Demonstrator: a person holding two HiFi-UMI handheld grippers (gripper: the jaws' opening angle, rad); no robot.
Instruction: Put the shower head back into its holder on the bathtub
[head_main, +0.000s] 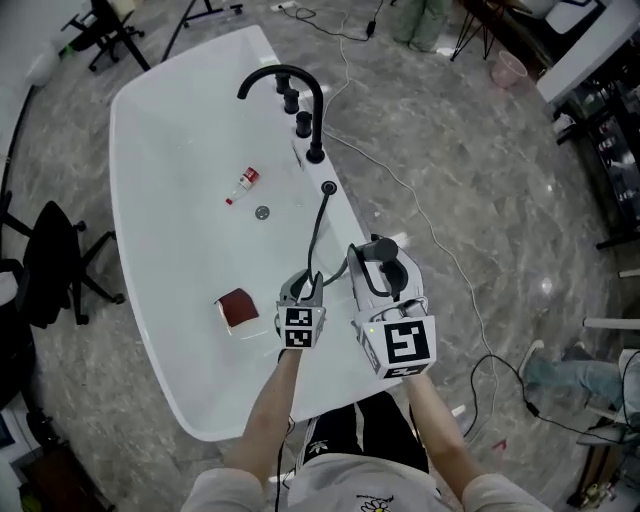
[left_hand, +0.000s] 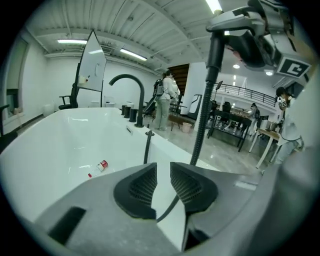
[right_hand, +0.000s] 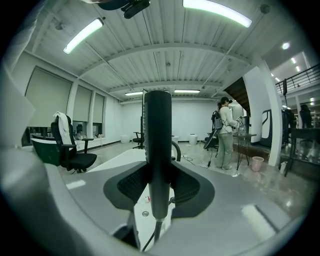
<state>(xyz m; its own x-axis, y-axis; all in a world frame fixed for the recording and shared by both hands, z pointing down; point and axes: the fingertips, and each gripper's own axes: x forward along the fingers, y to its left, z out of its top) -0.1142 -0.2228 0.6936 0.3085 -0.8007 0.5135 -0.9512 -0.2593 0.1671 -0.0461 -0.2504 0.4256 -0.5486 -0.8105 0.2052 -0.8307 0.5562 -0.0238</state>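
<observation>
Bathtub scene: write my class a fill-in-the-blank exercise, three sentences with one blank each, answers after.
1. The right gripper is shut on the handle of the ____.
2. The small bottle lies ____ the white bathtub.
3. The curved faucet is ____ in colour.
Missing words: shower head; inside; black.

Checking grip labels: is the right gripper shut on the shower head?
Yes, the right gripper clamps the shower head handle between its jaws.
</observation>
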